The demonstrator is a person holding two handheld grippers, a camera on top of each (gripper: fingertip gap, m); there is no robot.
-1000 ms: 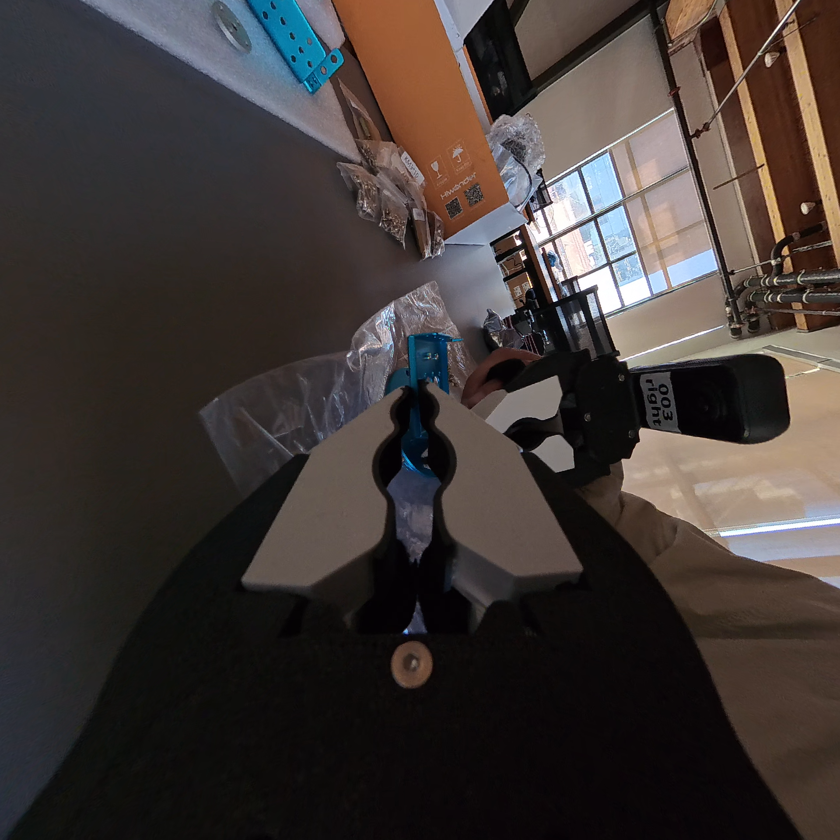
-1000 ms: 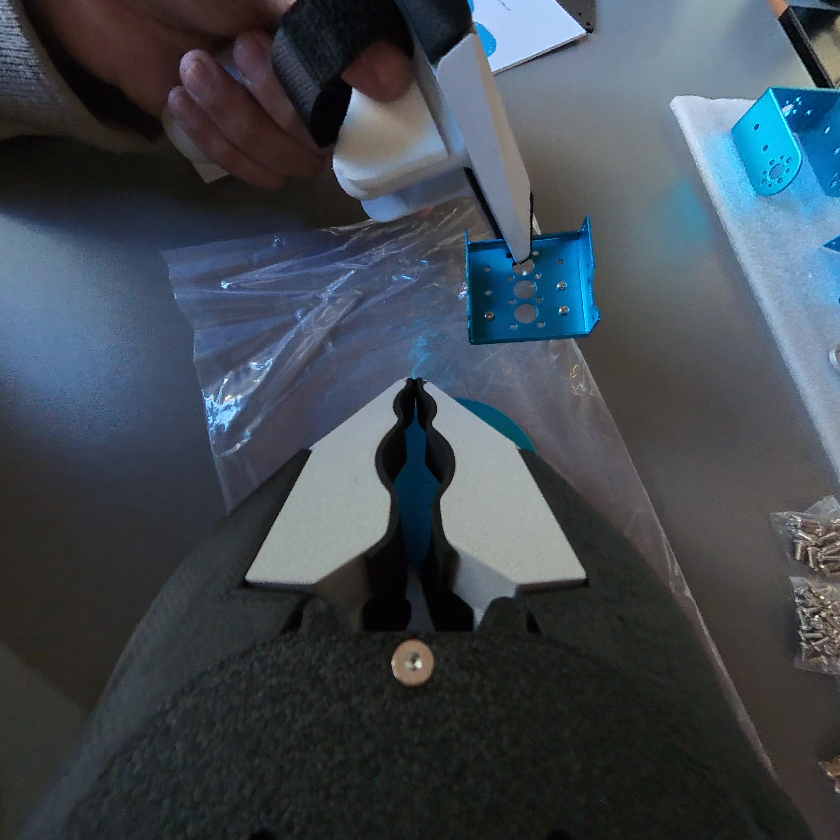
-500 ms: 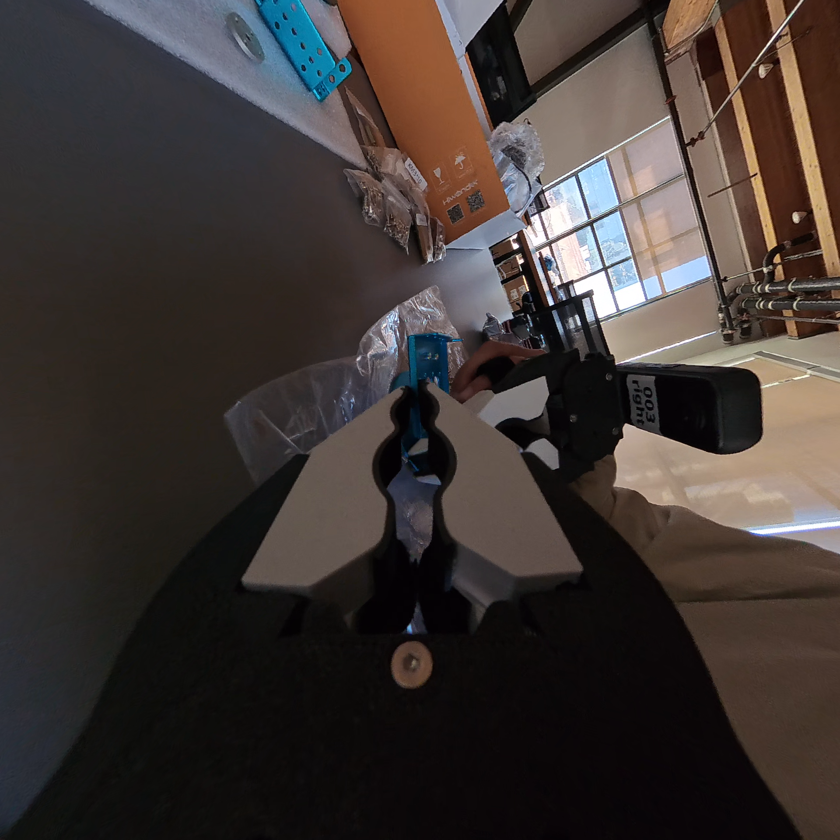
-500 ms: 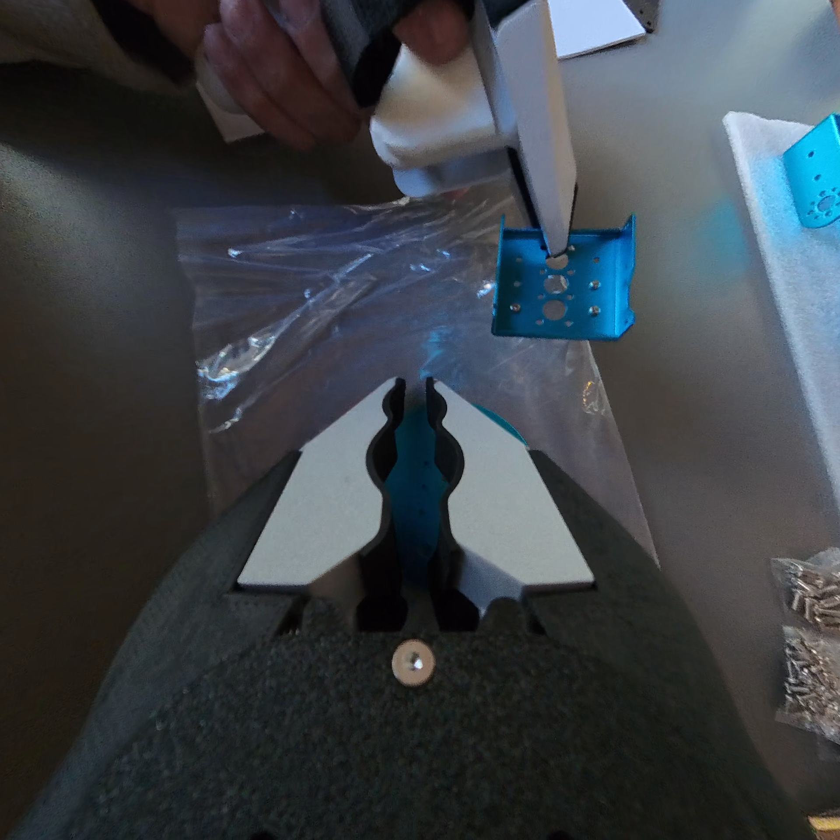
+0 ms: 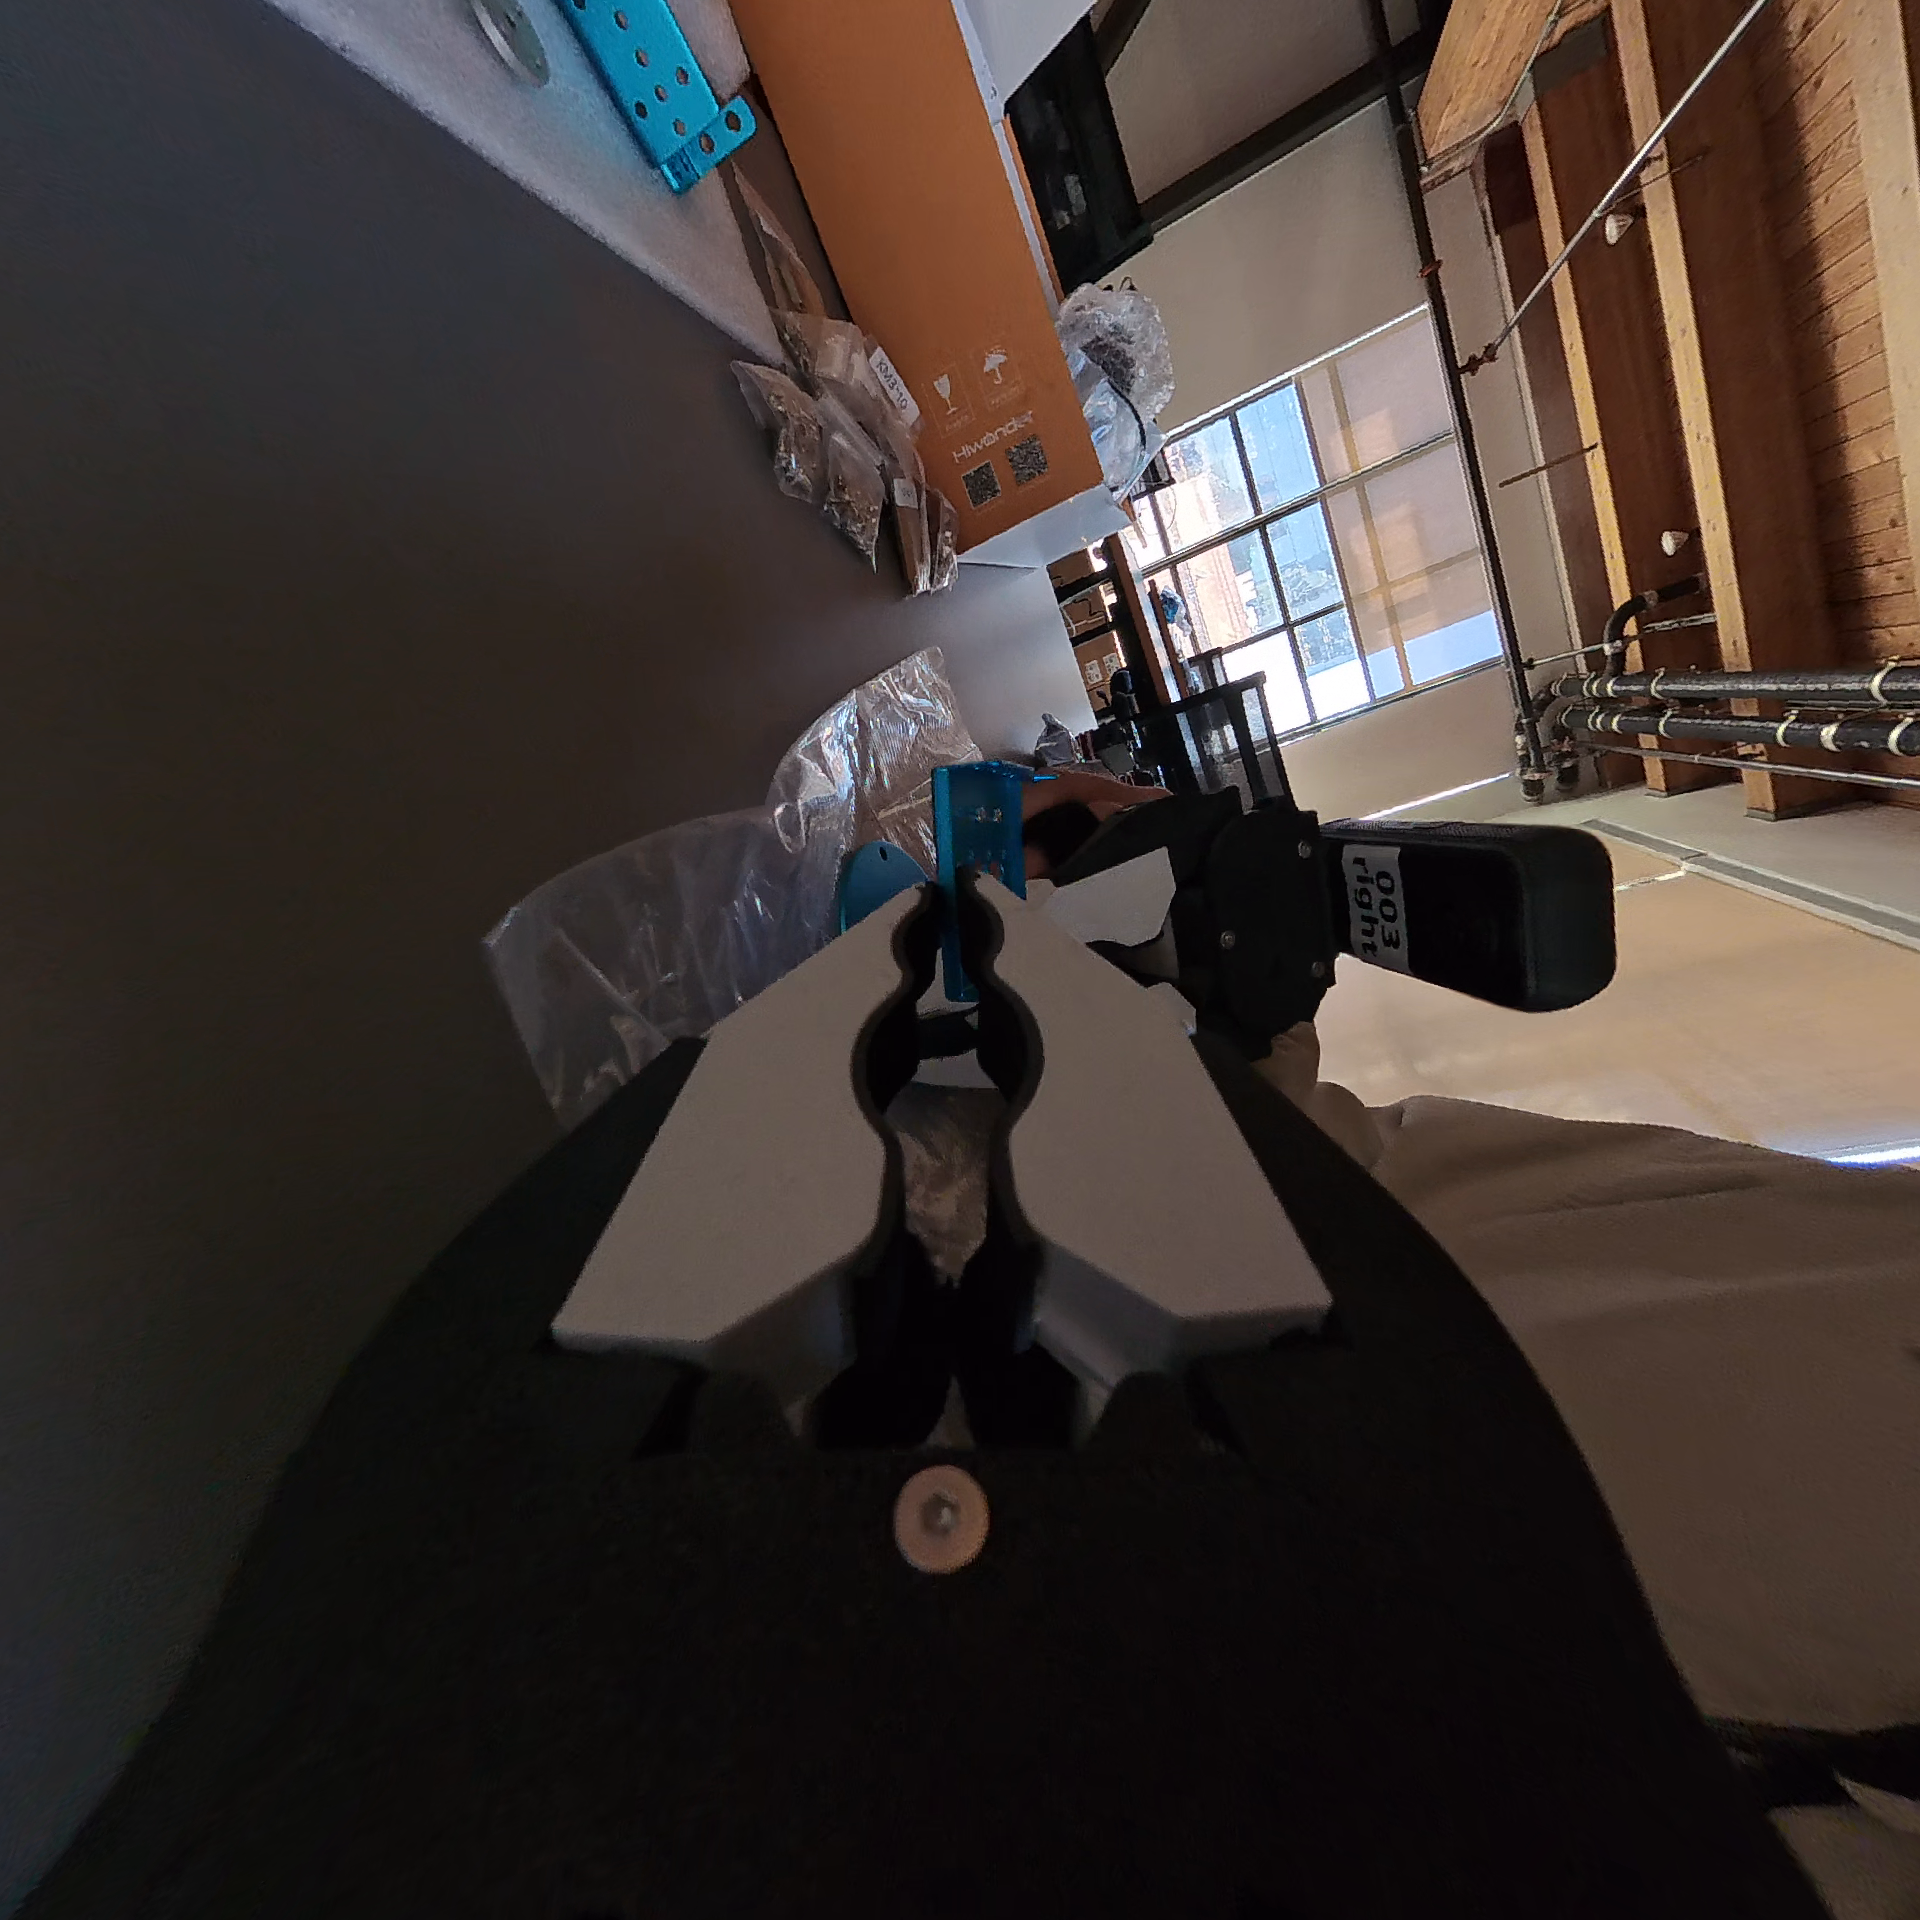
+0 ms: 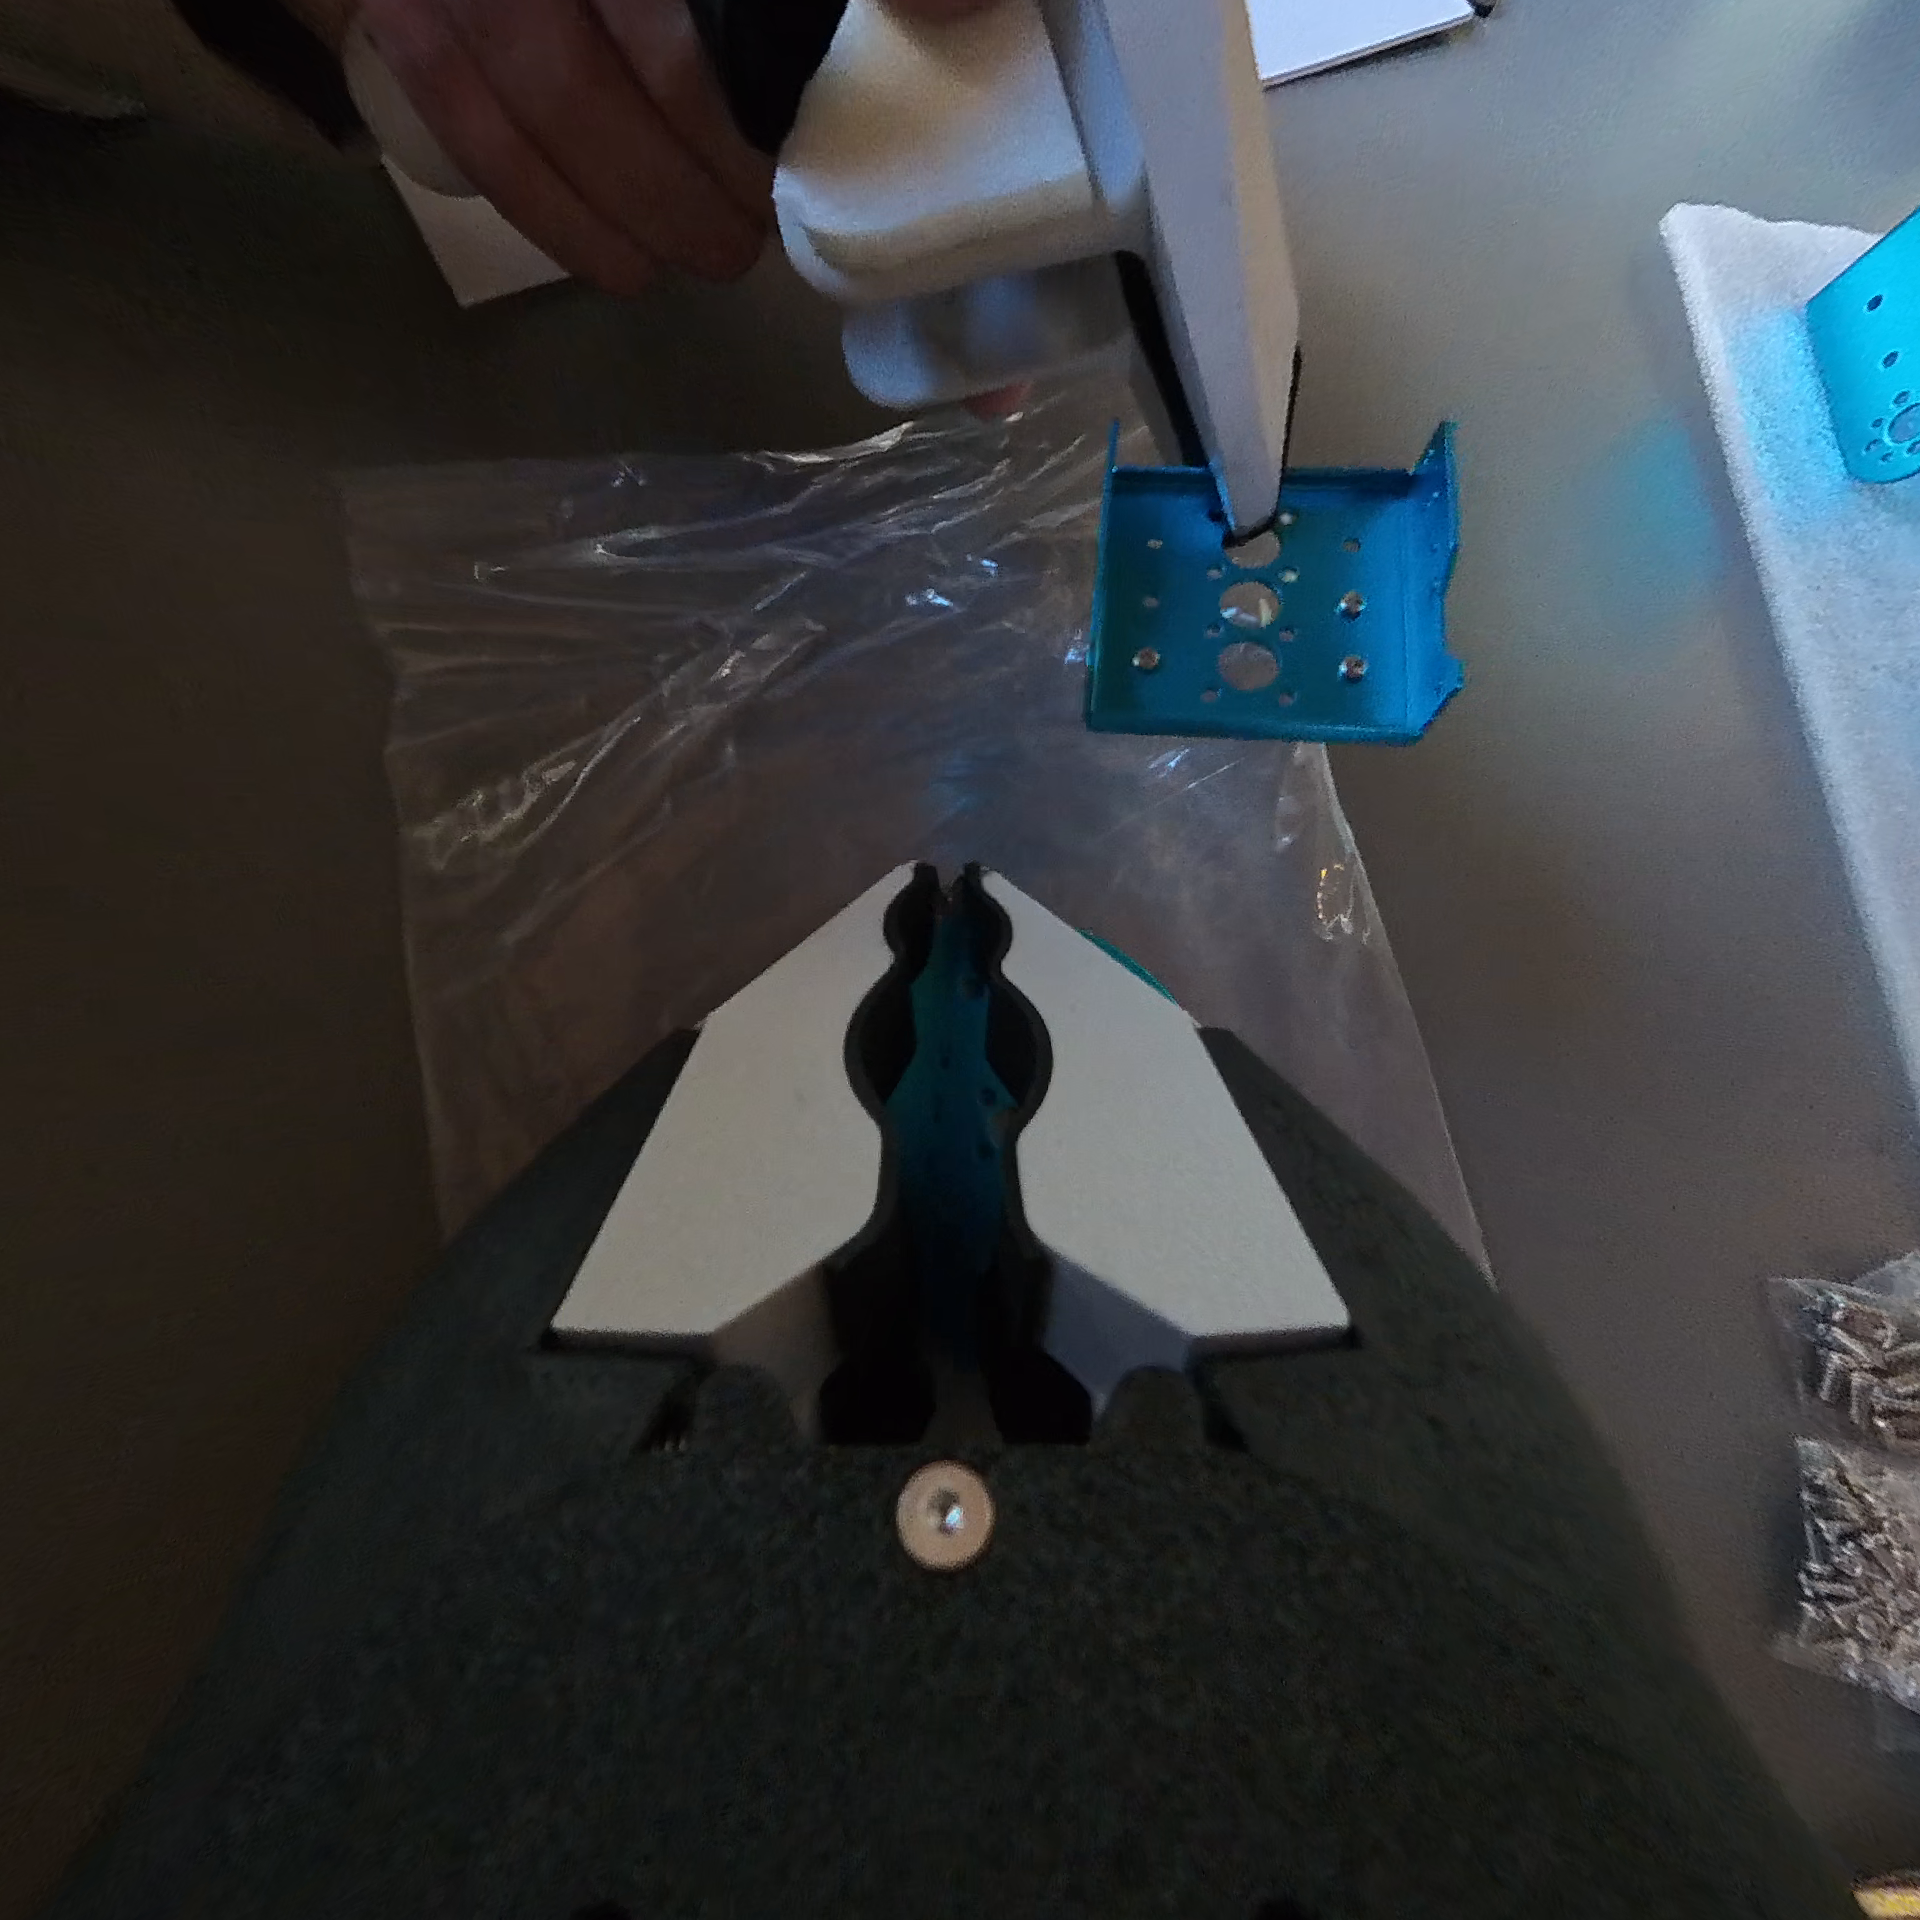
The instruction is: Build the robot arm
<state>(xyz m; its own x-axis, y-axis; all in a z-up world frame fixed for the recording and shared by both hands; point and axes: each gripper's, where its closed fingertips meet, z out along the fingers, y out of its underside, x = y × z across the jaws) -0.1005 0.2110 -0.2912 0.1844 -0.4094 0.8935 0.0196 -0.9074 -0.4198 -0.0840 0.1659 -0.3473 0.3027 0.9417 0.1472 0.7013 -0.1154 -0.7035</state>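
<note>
My left gripper (image 5: 956, 878) is shut on a blue U-shaped bracket (image 5: 975, 831) with holes and holds it above a clear plastic bag (image 5: 665, 935). In the right wrist view the bracket (image 6: 1268, 634) hangs from the left gripper's fingertips (image 6: 1247, 488), over the bag's (image 6: 727, 675) far right corner. My right gripper (image 6: 945, 878) has its jaws almost together over the bag. A blue disc (image 6: 951, 1091) shows through the gap and past the right finger. I cannot tell whether the fingers touch it. The disc (image 5: 873, 883) also shows in the left wrist view.
On the grey table, a white foam sheet (image 6: 1787, 416) at the right carries another blue bracket (image 6: 1881, 384). Small bags of screws (image 6: 1860, 1507) lie at the right edge. An orange box (image 5: 914, 260) and a blue perforated strip (image 5: 655, 73) are farther along. A person's hand (image 6: 582, 135) holds the left gripper. The tips of one gripper are about 7 cm away from the tips of the other.
The left gripper has carried the bracket to the right and nearer to the right gripper. The right gripper's jaws parted a little, then narrowed again.
</note>
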